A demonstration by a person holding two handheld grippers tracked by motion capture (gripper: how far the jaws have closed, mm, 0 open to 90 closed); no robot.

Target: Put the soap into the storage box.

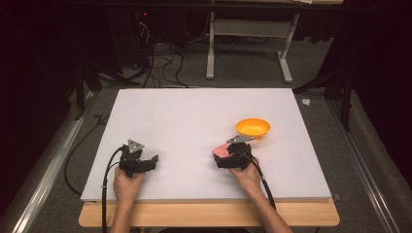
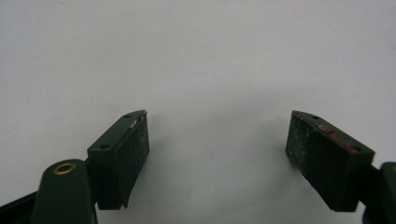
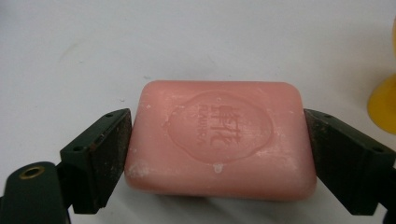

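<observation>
Since the right claw (image 3: pixel 219 154) grasps the pink soap bar (image 3: pixel 219 140) by its rounded ends, it may slip; left claw (image 2: pixel 217 158) released, idle.

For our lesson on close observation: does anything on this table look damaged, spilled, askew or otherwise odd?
Nothing is spilled or askew. The pink soap bar between the right gripper fingers is scuffed, with whitish flakes along its edges and stamped emblem. The orange bowl sits upright. The left gripper fingers show pale, dusty residue.
</observation>
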